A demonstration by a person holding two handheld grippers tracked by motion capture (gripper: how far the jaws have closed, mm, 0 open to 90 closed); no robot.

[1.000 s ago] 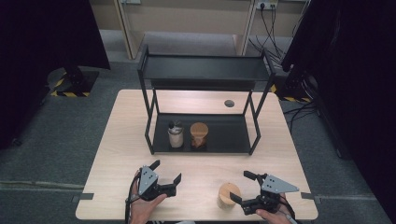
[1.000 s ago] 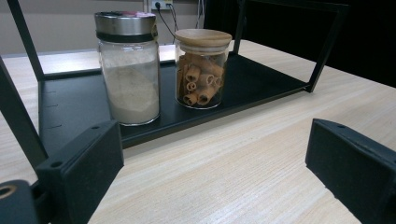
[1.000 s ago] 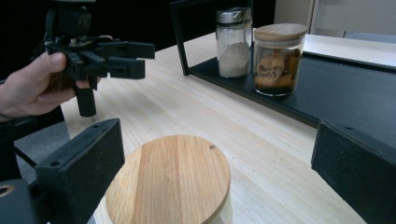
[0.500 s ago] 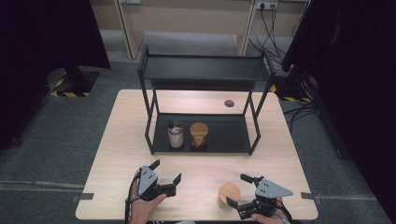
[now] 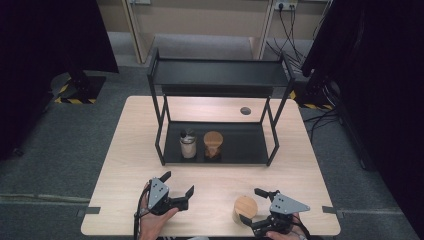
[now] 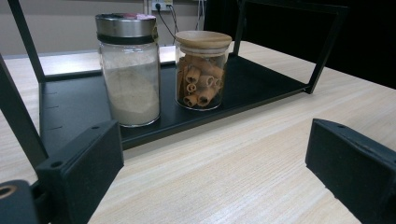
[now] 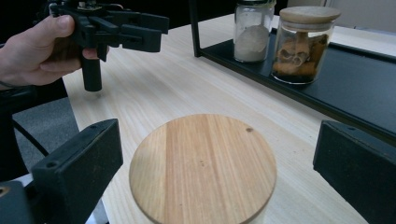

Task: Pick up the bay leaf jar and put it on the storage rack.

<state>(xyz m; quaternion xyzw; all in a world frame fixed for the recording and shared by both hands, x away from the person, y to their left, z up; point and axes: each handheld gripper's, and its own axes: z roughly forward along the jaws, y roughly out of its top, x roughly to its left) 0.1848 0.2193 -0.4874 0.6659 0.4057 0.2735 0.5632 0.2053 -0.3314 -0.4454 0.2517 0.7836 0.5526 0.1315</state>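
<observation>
The high view looks down and forward from above my side of the table (image 5: 125,165), far enough off to take in the whole top, the rack (image 5: 218,90) beyond it and the floor around. My left gripper view sits low, just above the wood, facing the rack's bottom shelf from close by, with the powder jar (image 6: 129,70) and the cinnamon jar (image 6: 201,70) near. My right gripper view also rides low, looking across a wooden lid (image 7: 203,165) right under it toward the same two jars, farther off. All three views share those jars and the shelf.
</observation>
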